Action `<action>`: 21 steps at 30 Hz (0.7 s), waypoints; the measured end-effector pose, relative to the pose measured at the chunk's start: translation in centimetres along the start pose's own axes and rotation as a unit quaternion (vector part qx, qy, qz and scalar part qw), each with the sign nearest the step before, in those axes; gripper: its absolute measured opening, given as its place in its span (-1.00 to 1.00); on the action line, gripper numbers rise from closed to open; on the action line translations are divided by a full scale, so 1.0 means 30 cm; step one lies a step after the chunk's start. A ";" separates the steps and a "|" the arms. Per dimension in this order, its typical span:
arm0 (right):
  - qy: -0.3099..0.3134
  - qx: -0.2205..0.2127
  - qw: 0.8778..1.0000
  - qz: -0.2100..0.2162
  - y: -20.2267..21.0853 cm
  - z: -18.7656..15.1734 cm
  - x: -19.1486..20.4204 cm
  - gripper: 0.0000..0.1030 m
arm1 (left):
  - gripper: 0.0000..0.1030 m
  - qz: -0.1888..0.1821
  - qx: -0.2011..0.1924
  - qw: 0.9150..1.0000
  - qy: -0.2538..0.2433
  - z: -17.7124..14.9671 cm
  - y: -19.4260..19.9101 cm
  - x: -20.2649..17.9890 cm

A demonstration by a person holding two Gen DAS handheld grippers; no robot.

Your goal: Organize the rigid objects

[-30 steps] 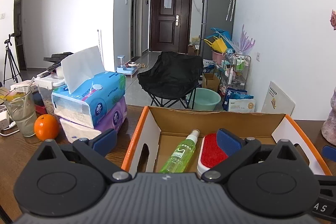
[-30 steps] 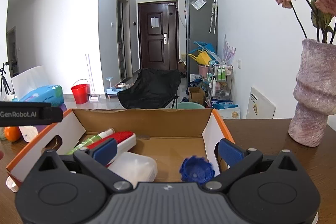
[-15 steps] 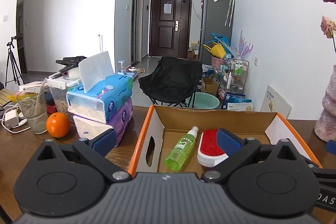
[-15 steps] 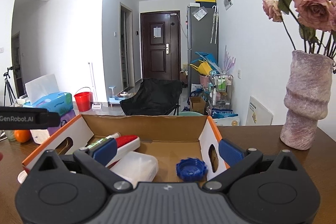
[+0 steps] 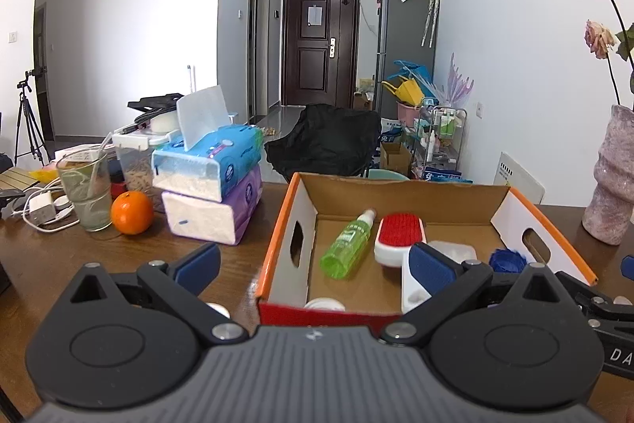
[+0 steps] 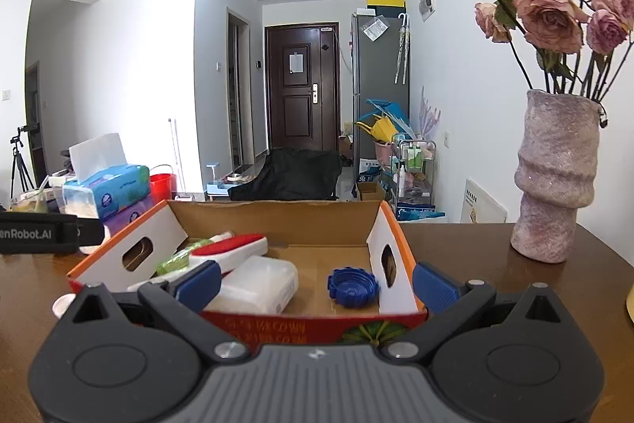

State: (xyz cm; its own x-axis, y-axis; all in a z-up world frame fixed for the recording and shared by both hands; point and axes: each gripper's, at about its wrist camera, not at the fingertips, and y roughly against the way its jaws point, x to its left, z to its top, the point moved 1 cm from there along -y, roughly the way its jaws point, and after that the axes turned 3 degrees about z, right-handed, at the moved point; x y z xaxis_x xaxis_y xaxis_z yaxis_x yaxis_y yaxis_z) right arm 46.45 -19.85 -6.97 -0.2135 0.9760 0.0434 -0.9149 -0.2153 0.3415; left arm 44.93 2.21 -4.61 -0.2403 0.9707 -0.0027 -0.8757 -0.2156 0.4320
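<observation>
"enRobot.AI" on left hand-held gripper (image 6: 37, 234)

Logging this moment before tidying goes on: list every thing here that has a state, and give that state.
left gripper: open, empty
right gripper: open, empty
cardboard box: open-topped
green spray bottle: lying in box
red brush: lying in box
blue cap: in box
tissue pack: opened

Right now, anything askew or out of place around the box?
One thing: a small white round lid sits on the table just outside the cardboard box, at its near left corner. Inside, the green spray bottle, red brush, clear container and blue cap lie loose.
</observation>
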 end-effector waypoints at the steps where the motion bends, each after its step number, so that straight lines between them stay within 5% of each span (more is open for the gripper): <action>1: 0.000 0.001 1.000 0.000 0.009 -0.005 0.000 1.00 | 1.00 -0.001 0.001 1.000 0.001 -0.007 0.011 0.005; 21: 0.007 0.027 1.000 -0.009 0.213 -0.137 0.029 1.00 | 1.00 -0.005 0.035 0.999 0.000 -0.152 0.186 0.055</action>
State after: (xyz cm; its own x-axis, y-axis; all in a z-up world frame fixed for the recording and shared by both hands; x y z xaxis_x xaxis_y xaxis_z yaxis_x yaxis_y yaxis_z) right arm 38.99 -20.50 -8.61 -0.2016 0.9792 0.0234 -0.8987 -0.1945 0.3930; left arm 37.75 2.12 -6.31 -0.2313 0.9729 -0.0068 -0.8465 -0.1978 0.4943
